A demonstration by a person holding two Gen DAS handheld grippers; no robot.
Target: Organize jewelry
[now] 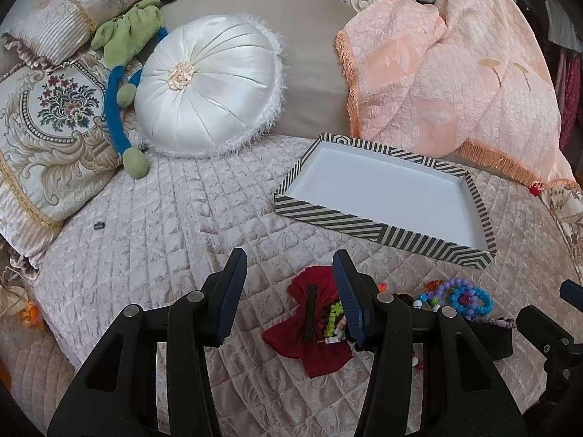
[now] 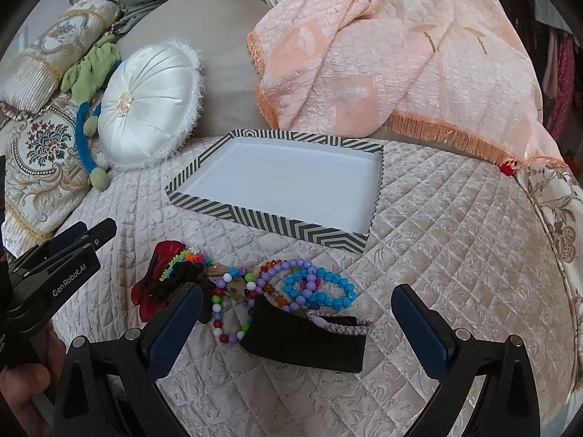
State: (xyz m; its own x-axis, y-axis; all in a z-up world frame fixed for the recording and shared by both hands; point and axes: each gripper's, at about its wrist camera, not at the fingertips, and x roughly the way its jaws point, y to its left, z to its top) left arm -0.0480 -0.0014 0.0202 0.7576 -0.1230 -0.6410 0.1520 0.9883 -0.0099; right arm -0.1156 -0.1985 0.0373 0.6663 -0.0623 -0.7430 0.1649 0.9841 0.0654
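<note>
Right wrist view: both grippers' fingers (image 2: pixel 424 318) apart, holding nothing, over bead bracelets (image 2: pixel 317 287) near a striped tray (image 2: pixel 277 224) on the bed (image 2: pixel 455 236).

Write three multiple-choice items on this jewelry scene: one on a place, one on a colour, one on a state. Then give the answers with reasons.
1. Where do the bead bracelets lie?
A. in the striped tray
B. on the quilt in front of the tray
C. on the white cushion

2. What colour is the hair bow?
A. red
B. yellow
C. white

3. What is in the striped tray?
A. nothing
B. bracelets
C. a plush toy

Answers: 1 B, the beads rest on the quilt; 2 A, its fabric is dark red; 3 A, only its white floor shows.
</note>
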